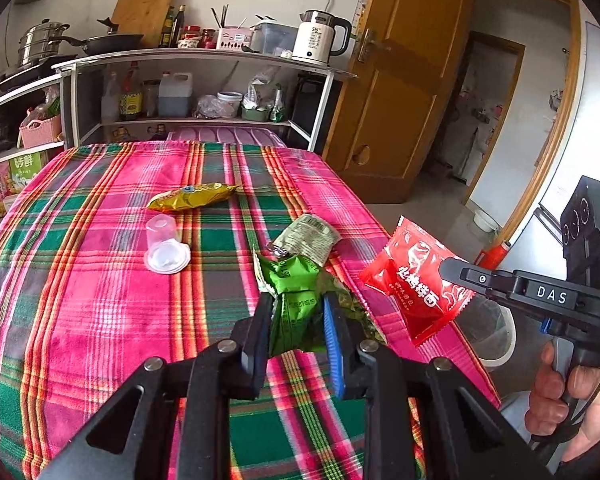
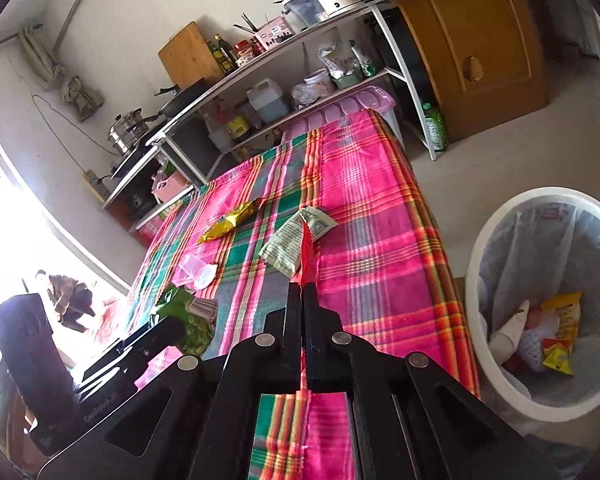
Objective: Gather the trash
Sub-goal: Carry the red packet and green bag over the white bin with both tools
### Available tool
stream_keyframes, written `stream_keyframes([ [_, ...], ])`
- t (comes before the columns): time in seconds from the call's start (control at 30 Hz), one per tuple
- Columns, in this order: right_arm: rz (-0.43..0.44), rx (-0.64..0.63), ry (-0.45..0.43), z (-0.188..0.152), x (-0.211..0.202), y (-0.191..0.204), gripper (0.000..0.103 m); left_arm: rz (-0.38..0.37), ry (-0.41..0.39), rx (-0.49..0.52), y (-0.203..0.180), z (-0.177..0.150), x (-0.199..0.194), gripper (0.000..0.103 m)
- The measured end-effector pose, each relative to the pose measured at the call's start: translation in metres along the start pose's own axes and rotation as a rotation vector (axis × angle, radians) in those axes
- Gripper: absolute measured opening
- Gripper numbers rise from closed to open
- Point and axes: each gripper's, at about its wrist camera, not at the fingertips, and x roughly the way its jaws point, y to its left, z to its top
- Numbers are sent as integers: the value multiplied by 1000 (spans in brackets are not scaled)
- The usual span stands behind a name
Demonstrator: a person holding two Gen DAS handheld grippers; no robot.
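My left gripper (image 1: 296,304) is shut on a crumpled green wrapper (image 1: 296,300) and holds it above the plaid table (image 1: 100,280). It also shows in the right wrist view (image 2: 188,316). My right gripper (image 2: 302,286) is shut on a red snack packet (image 1: 416,276), seen edge-on in the right wrist view (image 2: 307,256), over the table's right edge. On the table lie a yellow wrapper (image 1: 192,196), a pale green sachet (image 1: 308,238) and a clear plastic cup (image 1: 165,244) on its side. A white lined trash bin (image 2: 540,320) stands on the floor right of the table, with several wrappers inside.
A shelf unit (image 1: 204,92) with bottles, pots and a kettle (image 1: 320,36) stands behind the table. A wooden door (image 1: 404,80) is at the back right. A person (image 2: 66,296) crouches on the floor at the far left of the right wrist view.
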Motion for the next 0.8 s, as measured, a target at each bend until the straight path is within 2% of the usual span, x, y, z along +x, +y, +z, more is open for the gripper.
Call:
stream_keyframes([
  [0.47, -95, 127, -114, 1, -65, -78, 1, -115, 11, 128, -81, 14, 25, 25],
  [0.8, -153, 190, -147, -3, -93, -118, 1, -198, 45, 196, -137, 14, 51, 25],
])
